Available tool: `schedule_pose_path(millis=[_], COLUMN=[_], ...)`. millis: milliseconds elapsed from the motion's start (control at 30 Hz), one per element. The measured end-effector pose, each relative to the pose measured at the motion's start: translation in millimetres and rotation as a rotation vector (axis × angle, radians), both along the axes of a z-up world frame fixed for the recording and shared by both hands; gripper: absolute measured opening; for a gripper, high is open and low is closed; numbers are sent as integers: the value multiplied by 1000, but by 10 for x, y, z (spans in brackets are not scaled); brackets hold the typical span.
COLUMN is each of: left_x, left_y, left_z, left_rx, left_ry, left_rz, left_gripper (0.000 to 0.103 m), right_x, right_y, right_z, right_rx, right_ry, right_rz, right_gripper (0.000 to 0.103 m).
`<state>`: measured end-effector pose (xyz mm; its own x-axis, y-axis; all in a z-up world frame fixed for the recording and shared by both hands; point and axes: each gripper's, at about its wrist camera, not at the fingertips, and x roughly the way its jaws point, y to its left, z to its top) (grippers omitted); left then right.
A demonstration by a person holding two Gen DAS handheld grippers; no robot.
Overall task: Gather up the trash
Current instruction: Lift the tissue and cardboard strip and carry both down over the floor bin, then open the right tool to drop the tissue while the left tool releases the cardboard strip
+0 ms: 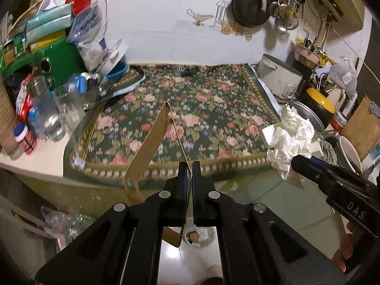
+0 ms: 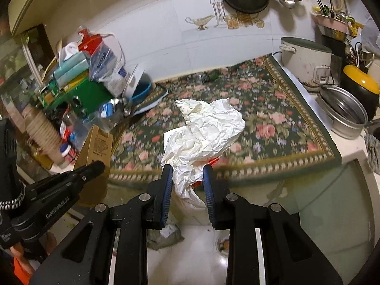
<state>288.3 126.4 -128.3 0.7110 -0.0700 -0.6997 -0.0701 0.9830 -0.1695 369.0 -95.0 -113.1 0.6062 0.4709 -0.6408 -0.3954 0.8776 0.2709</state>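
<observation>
My left gripper (image 1: 189, 166) is shut on a flattened brown cardboard box (image 1: 152, 142), which sticks up and forward over the counter's front edge; the right wrist view shows the same cardboard box (image 2: 98, 147) at the left, behind the left gripper (image 2: 95, 166). A crumpled wad of white paper (image 2: 204, 133) with a bit of red wrapper under it is pinched in my right gripper (image 2: 187, 171). The left wrist view has that white paper (image 1: 289, 137) at its right, held by the right gripper (image 1: 296, 161). A small white bin (image 1: 199, 236) with trash stands on the floor below.
A floral mat (image 1: 201, 118) covers the counter. Bottles, cups, boxes and bags (image 1: 47, 76) crowd the left end. A rice cooker (image 2: 306, 66), metal pot (image 2: 342, 111) and yellow-lidded pot (image 2: 361, 83) stand at the right. A pan and utensils (image 1: 251, 7) hang on the wall.
</observation>
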Motion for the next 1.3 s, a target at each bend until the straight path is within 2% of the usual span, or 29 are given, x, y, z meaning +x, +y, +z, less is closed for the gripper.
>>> schedule_pose_path(millis=[200, 333, 500, 633, 733, 967, 1133, 1267, 1300], left_x=[-90, -89, -80, -57, -32, 96, 169, 234, 256], left_y=[-113, -323, -578, -767, -842, -892, -860, -844, -843], left_z=[-389, -892, -1591, -2311, -2807, -3772, -4261, -4499, -4550], left_rx=[-31, -14, -28, -48, -74, -87, -90, -79, -75], left_ry=[64, 118, 191, 256, 299, 381, 409, 422, 424], left_rz=[10, 13, 37, 67, 80, 90, 92, 80, 76], left_gripper=[2, 2, 2, 2, 2, 2, 2, 2, 2], right_x=[-83, 4, 162, 281, 375, 492, 580, 692, 722], right_y=[-107, -264, -460, -604, -711, -744, -571, -490, -471], right_z=[-361, -791, -1549, -2232, -2835, -3934, -4512, -4730, -4773], right_rx=[-28, -28, -57, -107, -151, -202, -237, -243, -249], right_ry=[69, 143, 242, 315, 383, 485, 534, 534, 532], right_rz=[10, 2, 26, 44, 47, 76, 144, 167, 169], right_gripper=[24, 24, 24, 24, 24, 24, 27, 31, 35])
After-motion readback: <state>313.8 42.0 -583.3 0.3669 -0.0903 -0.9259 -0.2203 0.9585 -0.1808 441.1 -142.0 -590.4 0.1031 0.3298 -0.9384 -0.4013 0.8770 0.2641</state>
